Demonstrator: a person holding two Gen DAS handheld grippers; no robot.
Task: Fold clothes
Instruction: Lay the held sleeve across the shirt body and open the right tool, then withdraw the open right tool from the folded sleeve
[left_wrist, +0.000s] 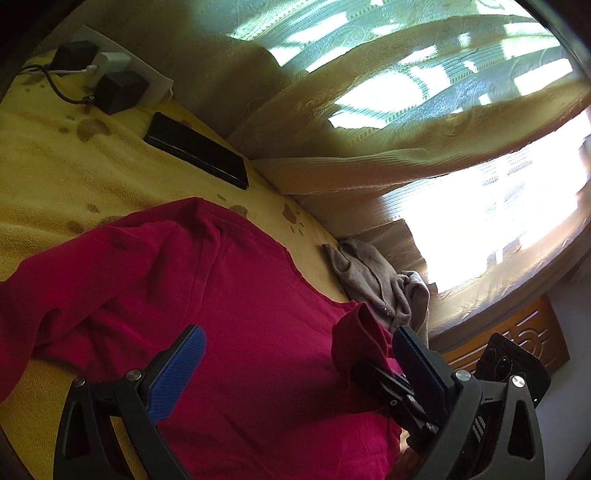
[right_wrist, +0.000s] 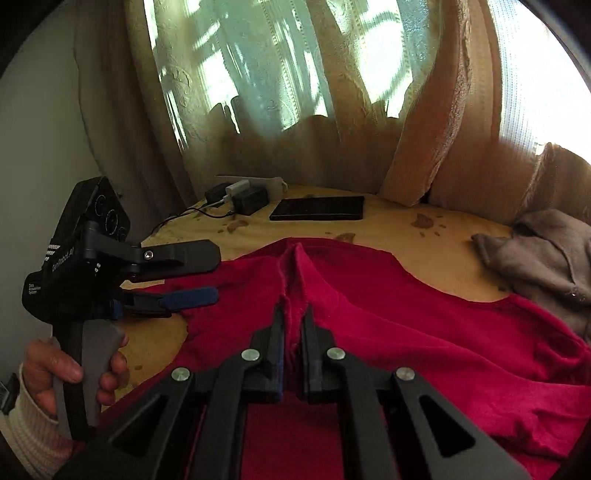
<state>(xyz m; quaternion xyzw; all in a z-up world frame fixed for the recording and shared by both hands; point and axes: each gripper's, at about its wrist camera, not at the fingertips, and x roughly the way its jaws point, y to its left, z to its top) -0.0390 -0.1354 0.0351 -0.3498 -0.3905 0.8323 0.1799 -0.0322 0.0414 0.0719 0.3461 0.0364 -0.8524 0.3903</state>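
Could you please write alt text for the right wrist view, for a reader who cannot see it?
The right gripper pinches a raised ridge of a red garment on a yellow bedcover. The left gripper, open, hovers alongside; a grey garment lies right.

We hold our right gripper (right_wrist: 293, 325) with its jaws pinched nearly together on a ridge of the red garment (right_wrist: 424, 332), the two black fingers (right_wrist: 275, 339) running forward and tilted downward. Our left gripper (left_wrist: 299, 354) stands with its jaws wide apart, blue pads (left_wrist: 173, 373) facing each other above the cloth, nothing pressed between them. Our left hand (right_wrist: 74, 369) wraps its handle, a pale knitted sleeve (right_wrist: 29, 424) at the wrist.
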